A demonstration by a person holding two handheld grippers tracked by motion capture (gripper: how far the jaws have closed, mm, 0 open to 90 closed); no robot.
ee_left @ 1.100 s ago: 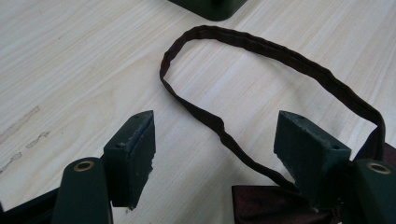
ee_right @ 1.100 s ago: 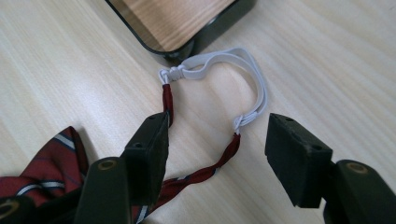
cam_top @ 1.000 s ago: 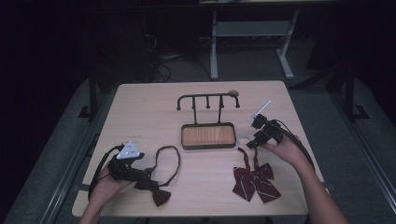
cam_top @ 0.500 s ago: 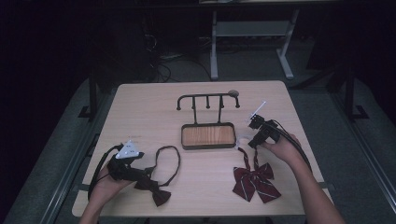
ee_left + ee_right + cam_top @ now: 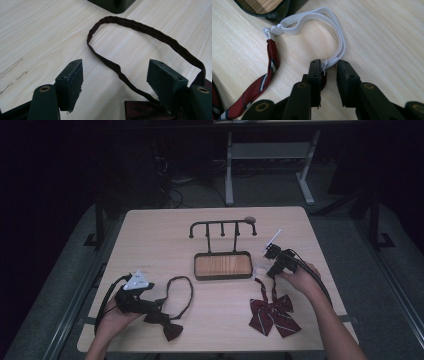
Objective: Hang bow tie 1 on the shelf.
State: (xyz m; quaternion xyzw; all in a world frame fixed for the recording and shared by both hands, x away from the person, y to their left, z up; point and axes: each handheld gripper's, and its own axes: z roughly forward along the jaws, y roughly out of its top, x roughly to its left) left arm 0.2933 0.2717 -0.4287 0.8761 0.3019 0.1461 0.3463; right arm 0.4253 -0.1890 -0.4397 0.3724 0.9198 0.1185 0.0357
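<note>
While 2 bow ties lie on the table point(image 5: 160, 240), left gripper point(image 5: 115, 82) gapes wide; right gripper point(image 5: 329, 65), jaws just closing, straddles 1 white elastic point(image 5: 317, 17) w/ rack point(image 5: 222, 247) at 10 o'clock.

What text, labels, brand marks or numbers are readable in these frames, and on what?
None readable.
Dark bow tie and its strap: no label shows.
Red striped bow tie and white elastic loop: stripes, no lettering.
Rack with wooden tray: no markings.
Left gripper, right gripper: no print on the jaws.

Tbl point(image 5: 165, 235), hook rack w/ wood tray point(image 5: 222, 265)
</note>
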